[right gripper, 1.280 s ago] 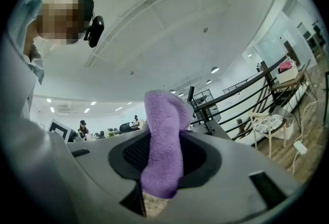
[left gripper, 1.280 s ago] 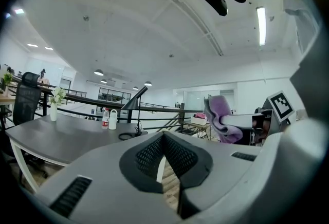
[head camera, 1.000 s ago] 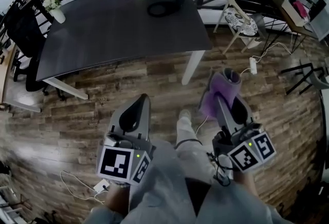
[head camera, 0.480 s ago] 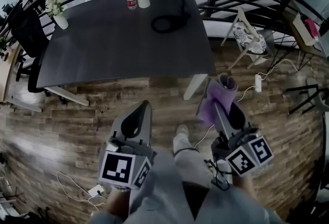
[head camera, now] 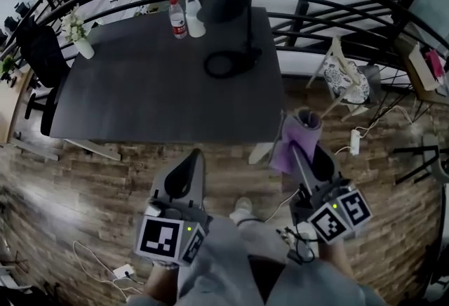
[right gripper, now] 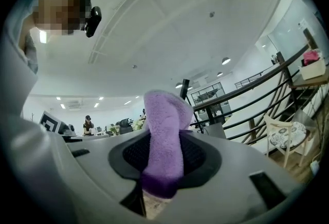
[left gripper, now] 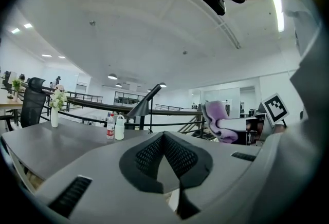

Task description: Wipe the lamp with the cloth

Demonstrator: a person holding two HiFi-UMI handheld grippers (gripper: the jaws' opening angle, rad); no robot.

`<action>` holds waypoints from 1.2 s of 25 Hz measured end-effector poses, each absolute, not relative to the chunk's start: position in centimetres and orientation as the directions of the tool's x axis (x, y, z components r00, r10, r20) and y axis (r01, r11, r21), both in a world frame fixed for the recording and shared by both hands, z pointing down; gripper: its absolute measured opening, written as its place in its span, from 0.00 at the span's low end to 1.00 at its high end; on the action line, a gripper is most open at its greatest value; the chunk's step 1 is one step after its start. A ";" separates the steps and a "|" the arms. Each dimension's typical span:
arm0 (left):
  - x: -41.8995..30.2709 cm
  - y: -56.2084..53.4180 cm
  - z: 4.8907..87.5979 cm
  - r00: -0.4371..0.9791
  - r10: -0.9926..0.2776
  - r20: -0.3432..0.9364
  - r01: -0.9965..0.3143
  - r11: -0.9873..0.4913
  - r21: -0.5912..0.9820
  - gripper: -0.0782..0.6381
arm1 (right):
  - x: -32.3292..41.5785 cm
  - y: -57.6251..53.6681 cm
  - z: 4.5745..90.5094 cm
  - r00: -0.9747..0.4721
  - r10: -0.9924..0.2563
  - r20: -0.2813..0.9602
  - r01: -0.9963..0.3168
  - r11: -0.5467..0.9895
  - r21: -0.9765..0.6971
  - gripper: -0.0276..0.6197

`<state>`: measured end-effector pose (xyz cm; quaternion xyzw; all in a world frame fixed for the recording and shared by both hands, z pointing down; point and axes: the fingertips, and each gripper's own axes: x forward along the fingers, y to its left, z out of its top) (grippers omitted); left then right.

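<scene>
A black desk lamp [head camera: 245,13] stands on the dark table [head camera: 140,80], its round base [head camera: 226,62] near the table's right side. The left gripper view shows the lamp [left gripper: 148,100] ahead, beyond the tabletop. My right gripper [head camera: 303,135] is shut on a purple cloth [head camera: 297,138], held over the floor just off the table's near right corner. In the right gripper view the cloth [right gripper: 164,135] stands up between the jaws. My left gripper [head camera: 193,156] is shut with nothing in it, at the table's near edge.
A water bottle [head camera: 177,19] and a white jug [head camera: 195,17] stand at the table's far side, and a vase of flowers [head camera: 77,34] at its left. A black office chair [head camera: 38,59] is on the left, a light chair [head camera: 347,80] on the right. Railings run behind.
The table and lamp have come closer and lower in the head view as the person stepped forward. Both grippers keep their pose, and the cloth stays held.
</scene>
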<state>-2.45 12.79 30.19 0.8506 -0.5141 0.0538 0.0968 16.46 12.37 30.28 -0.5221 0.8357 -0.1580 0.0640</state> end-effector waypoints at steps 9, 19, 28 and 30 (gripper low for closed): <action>0.1 8.1 29.1 0.417 -0.890 0.185 -0.909 -0.409 0.083 0.12 | 19.9 6.3 30.0 -0.467 -0.883 0.047 -0.846 0.431 -0.315 0.25; 0.6 4.2 29.5 0.435 -0.876 0.209 -0.900 -0.430 0.069 0.12 | 21.5 -0.5 28.1 -0.399 -0.917 0.001 -0.888 0.386 -0.250 0.25; -0.1 -0.7 29.7 0.484 -0.852 0.200 -0.874 -0.479 0.076 0.12 | 21.9 -7.8 24.8 -0.303 -0.952 -0.045 -0.950 0.306 -0.062 0.25; -0.2 -2.1 29.1 0.499 -0.851 0.166 -0.867 -0.493 0.077 0.12 | 22.3 -9.9 23.9 -0.278 -0.958 -0.063 -0.958 0.282 -0.056 0.25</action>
